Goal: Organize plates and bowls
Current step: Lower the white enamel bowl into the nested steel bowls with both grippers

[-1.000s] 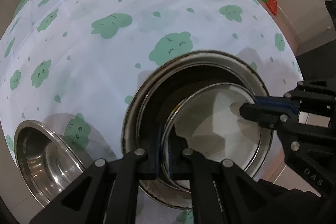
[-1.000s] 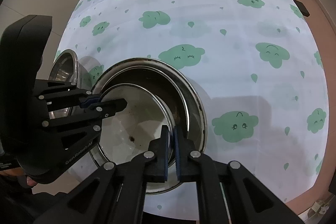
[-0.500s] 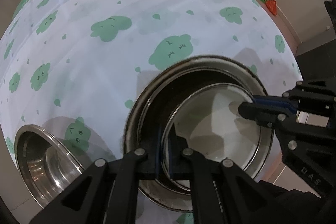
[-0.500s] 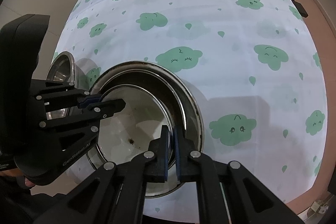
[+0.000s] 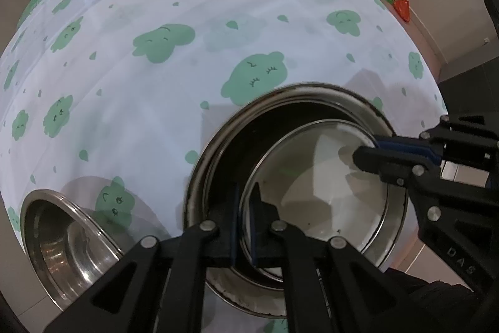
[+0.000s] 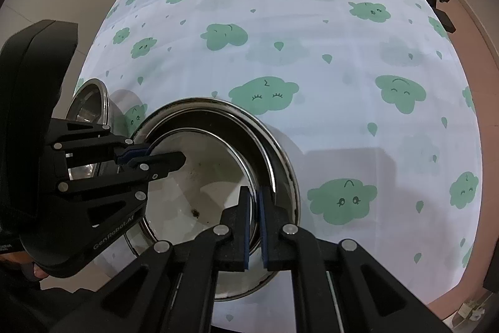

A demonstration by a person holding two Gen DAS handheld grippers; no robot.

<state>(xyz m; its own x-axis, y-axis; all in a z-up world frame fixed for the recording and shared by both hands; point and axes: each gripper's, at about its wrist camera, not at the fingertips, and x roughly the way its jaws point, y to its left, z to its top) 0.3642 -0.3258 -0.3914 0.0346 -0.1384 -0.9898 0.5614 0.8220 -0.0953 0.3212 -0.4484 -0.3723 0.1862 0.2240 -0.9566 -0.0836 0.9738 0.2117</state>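
Note:
A small steel plate [image 5: 324,192] sits tilted inside a larger, darker steel plate [image 5: 268,120] on the table. My left gripper [image 5: 244,208] is shut on the small plate's near-left rim. My right gripper [image 6: 254,208] is shut on the opposite rim of the same plate [image 6: 202,186]; it shows from the side in the left wrist view [image 5: 374,152]. The left gripper shows from the side in the right wrist view [image 6: 149,156]. The large plate [image 6: 280,164] rings the small one.
A steel bowl [image 5: 62,236] stands at the table's near-left corner, also in the right wrist view [image 6: 90,108]. The white tablecloth with green clouds [image 5: 162,42] stretches away behind the plates. The table's near edge lies just under the grippers.
Both grippers and the small plate between them have shifted slightly toward the near edge. Their grips are unchanged.

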